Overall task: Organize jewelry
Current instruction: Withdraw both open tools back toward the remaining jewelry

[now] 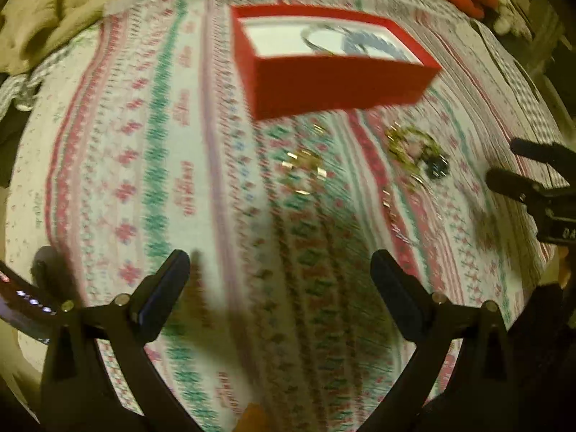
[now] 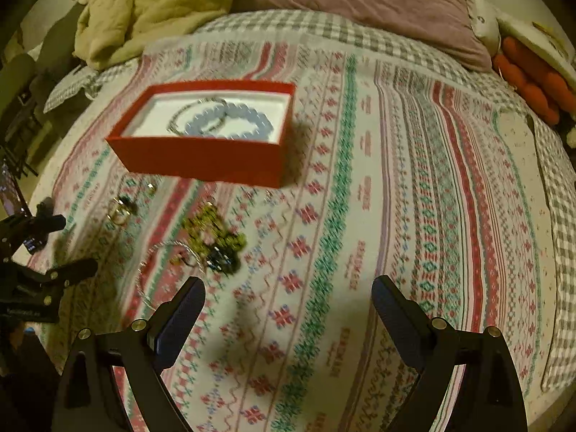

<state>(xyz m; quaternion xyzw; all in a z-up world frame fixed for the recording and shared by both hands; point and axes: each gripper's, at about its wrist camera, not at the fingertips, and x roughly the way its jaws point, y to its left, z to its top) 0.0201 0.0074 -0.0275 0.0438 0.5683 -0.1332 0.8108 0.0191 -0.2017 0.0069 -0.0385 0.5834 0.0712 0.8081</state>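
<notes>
A red box (image 1: 334, 79) (image 2: 201, 160) with a white lining sits on the patterned bedspread. Inside it lie a blue bead bracelet (image 2: 230, 122) and a thin silver chain (image 2: 180, 115). Loose jewelry lies in front of the box: gold rings (image 1: 306, 165) (image 2: 120, 210), a green and gold beaded piece (image 1: 414, 147) (image 2: 212, 230) with a dark piece beside it, and a thin silver chain (image 2: 158, 270). My left gripper (image 1: 280, 288) is open and empty above the spread. My right gripper (image 2: 288, 309) is open and empty, just right of the loose pile.
The patterned bedspread (image 2: 396, 216) covers the bed. A tan blanket (image 2: 144, 7) and a mauve pillow (image 2: 378, 10) lie at the back. Orange plush items (image 2: 532, 82) sit at the far right. A checked sheet (image 2: 561, 252) edges the right side.
</notes>
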